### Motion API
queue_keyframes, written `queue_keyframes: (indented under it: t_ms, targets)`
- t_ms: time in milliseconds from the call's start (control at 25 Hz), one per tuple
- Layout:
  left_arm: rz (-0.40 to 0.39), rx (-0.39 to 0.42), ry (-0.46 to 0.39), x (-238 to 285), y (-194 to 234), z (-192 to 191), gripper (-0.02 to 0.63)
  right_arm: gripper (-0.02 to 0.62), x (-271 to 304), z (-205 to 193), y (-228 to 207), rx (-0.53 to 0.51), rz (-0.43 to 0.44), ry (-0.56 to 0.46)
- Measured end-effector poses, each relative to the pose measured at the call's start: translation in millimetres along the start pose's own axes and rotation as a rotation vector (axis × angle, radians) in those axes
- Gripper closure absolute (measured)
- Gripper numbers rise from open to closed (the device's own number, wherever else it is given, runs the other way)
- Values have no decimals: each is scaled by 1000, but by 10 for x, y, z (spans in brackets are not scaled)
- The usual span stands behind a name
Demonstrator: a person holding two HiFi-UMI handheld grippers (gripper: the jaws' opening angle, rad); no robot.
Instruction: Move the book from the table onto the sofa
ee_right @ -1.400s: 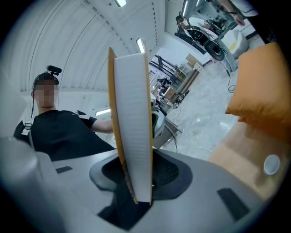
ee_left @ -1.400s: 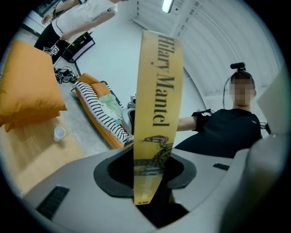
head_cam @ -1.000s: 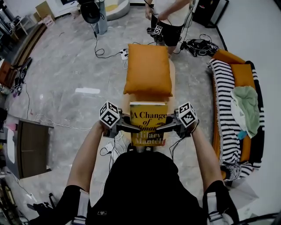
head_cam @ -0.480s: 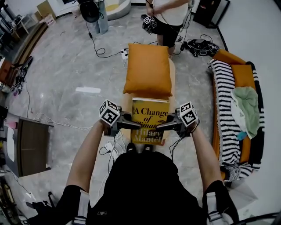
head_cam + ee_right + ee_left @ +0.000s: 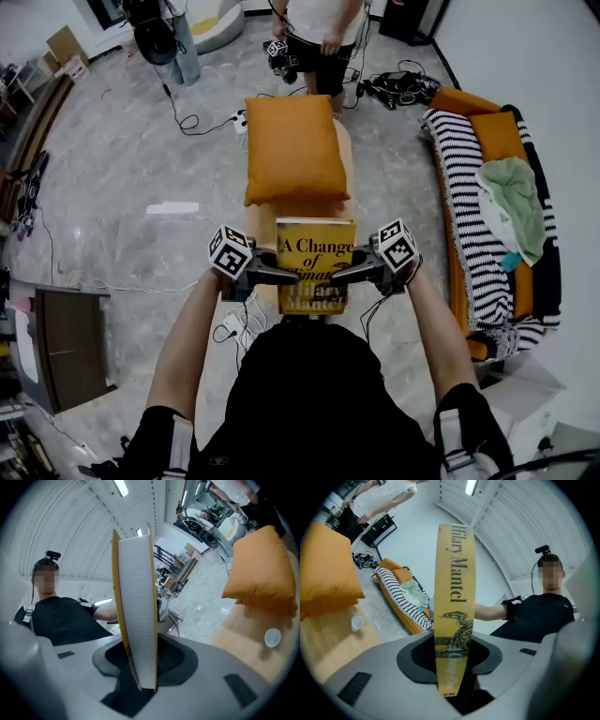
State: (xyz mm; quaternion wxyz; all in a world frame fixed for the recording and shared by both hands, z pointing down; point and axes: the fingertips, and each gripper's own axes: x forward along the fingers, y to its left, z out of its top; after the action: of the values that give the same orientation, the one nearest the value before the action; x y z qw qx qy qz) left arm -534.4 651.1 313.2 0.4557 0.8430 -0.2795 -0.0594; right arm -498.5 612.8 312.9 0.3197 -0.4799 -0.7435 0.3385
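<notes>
Yellow hardback book (image 5: 316, 262) lies cover-up in the head view, held flat between both tools over the near end of a narrow wooden table (image 5: 346, 155). The left gripper (image 5: 281, 275) clamps its left edge and the right gripper (image 5: 345, 275) its right edge. Just beyond the book, a plump orange pillow (image 5: 293, 150) rests on the table. An orange sofa with a black-and-white striped cover (image 5: 466, 216) stands well apart on the right, a green cloth (image 5: 511, 211) lying on it.

In the left gripper view, the left gripper (image 5: 450, 667) is clenched on the book's spine (image 5: 453, 597). A small white cup (image 5: 356, 623) stands on the table (image 5: 333, 644) near the pillow (image 5: 326, 573).

In the right gripper view, the right gripper (image 5: 140, 667) grips the book's white page edge (image 5: 138, 611), with the cup (image 5: 272, 637) and pillow (image 5: 262, 569) beyond.
</notes>
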Motion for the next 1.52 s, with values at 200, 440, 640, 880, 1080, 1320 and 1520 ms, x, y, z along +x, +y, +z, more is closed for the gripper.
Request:
queue_keyframes:
  t_ms: [200,440,640,880,1080,1320,1520]
  targets:
    - [-99,5,74,77,3,-63,457,440,6,-124,45,42,-80,-79]
    - [-248,39,246,489,-22,-51,457,440,-244,-448,209,85,-218,-245]
    - [-349,75,388,1159,-182,-35,456,440,-669,-914,495,107,-324,-391]
    - [-426,101,521,2124,-473,-182,457,440,-1178,-1694,903,123,-409,-530]
    - [-460,104,553,2793,-639,-364,457,440,-1510,-2261,1158,135,-435,-560]
    - [-481,95,549,3675,-958,-670,457,440,-1937,-3036,1579,146,-446,-534]
    - [-491,94,570,4079,-1045,-691,456,440,-2196,-3320,1717,148,-469,-569]
